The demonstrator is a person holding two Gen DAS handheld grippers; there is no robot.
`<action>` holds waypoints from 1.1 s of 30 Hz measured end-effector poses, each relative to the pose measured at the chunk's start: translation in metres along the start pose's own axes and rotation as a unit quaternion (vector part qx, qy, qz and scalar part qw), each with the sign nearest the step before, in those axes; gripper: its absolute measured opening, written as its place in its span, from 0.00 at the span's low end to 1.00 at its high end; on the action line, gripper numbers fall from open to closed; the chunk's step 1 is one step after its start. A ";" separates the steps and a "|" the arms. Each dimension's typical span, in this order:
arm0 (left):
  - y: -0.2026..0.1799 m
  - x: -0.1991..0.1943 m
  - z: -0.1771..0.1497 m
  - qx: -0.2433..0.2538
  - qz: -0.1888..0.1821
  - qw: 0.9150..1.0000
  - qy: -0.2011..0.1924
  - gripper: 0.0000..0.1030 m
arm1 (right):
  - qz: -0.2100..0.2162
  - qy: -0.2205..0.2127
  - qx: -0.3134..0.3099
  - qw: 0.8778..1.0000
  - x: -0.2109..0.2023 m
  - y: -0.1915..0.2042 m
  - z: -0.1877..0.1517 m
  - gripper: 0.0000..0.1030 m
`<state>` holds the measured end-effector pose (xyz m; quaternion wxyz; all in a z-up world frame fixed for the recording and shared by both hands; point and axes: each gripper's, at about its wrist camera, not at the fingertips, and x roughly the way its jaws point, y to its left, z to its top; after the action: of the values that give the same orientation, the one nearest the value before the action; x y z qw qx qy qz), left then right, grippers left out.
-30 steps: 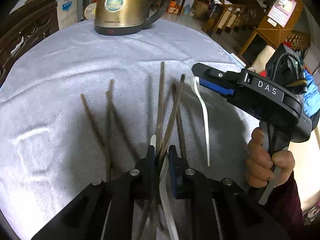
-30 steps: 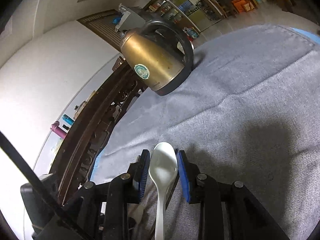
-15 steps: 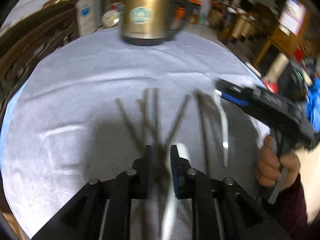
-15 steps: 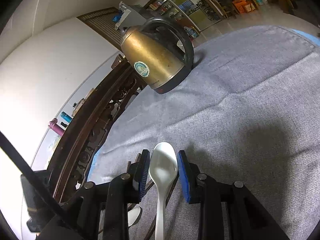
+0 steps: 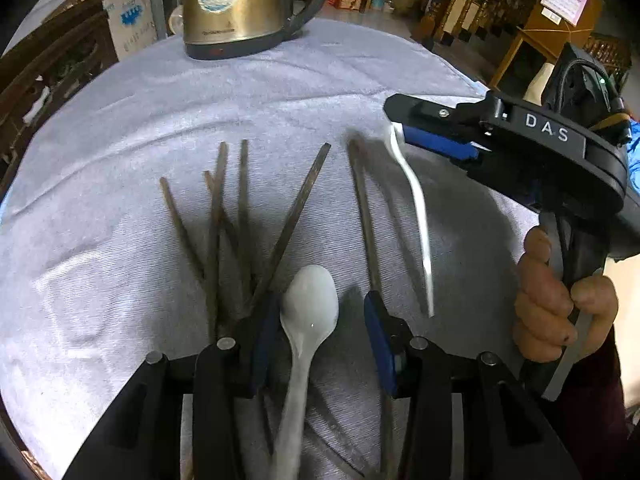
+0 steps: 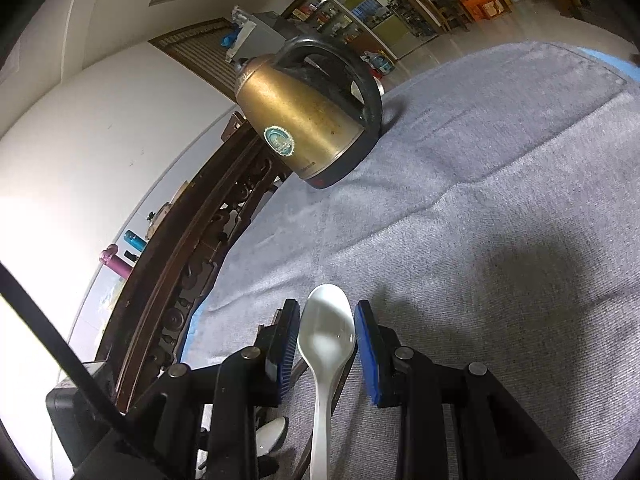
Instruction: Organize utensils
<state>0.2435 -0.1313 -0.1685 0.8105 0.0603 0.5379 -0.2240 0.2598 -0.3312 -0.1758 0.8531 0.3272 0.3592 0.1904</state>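
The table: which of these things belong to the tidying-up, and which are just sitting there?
Part of the job:
- brown chopsticks, scattered
- white spoon lying beside them
- second white spoon, clamped in the right gripper

Just lying about:
- gold kettle
- grey cloth under everything
- cardboard box behind the table

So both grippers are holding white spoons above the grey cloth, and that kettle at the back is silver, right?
Not quite: the kettle is gold-coloured with a black handle, as the left wrist view shows.
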 end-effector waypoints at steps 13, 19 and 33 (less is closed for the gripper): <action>-0.004 0.003 0.007 0.014 -0.004 1.000 -0.012 0.30 | 0.005 -0.004 0.001 1.000 -0.002 0.002 0.000 0.30; 0.007 -0.046 -0.007 -0.014 -0.028 0.997 -0.070 0.29 | -0.002 -0.026 -0.017 1.000 -0.008 0.011 -0.002 0.30; 0.027 -0.166 -0.043 -0.071 -0.092 0.971 -0.210 0.11 | -0.003 -0.118 -0.090 0.989 -0.112 0.117 -0.052 0.30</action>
<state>0.1658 -0.0429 -0.0409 0.8834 -0.0956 0.3737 -0.2661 0.1358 -0.2888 -0.0675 0.9161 0.2681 0.2382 0.1795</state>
